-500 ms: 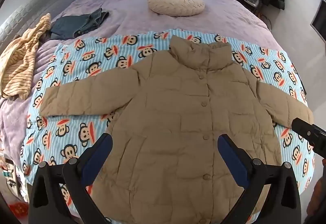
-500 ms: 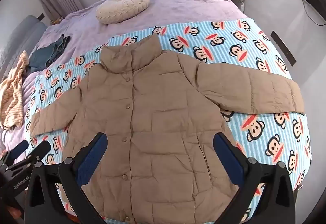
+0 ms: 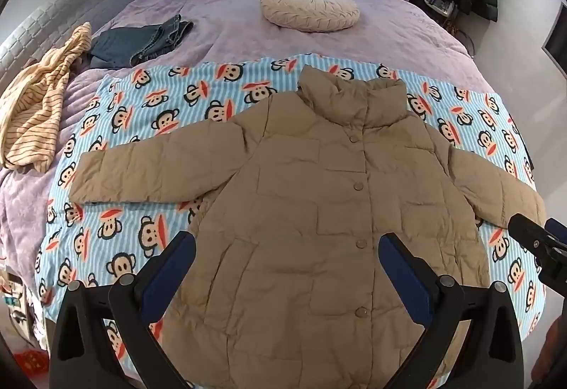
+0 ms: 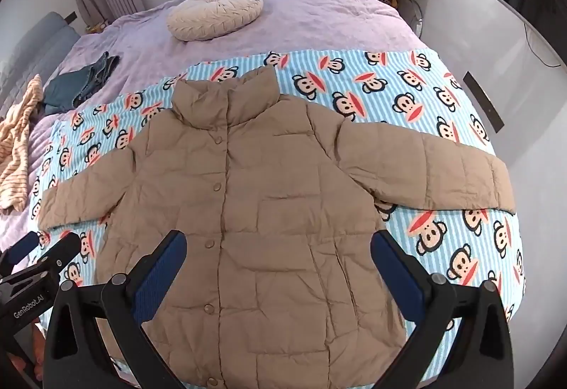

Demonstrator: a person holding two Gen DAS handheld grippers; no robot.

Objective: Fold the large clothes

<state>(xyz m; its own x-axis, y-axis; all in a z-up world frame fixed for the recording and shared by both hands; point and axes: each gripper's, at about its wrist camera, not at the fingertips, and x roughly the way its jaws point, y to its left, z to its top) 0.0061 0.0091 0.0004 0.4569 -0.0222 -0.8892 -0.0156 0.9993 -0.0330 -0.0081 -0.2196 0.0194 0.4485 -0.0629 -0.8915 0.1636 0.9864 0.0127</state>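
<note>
Both grippers, left gripper (image 3: 287, 258) and right gripper (image 4: 278, 256), hover spread wide and empty above a tan puffer jacket (image 3: 319, 212). It lies flat, buttoned, sleeves outstretched on a monkey-print blanket (image 3: 149, 112) (no fold made yet). One sleeve cuff (image 4: 496, 183) nears the bed's edge; blanket around the jacket lies bare.

Both wrist cameras look steeply down from the bed's (image 3: 389, 34) foot, well above it. Left view sits leftward, right view rightward; both share the jacket (image 3: 319, 212) and blanket (image 4: 443, 240).
</note>
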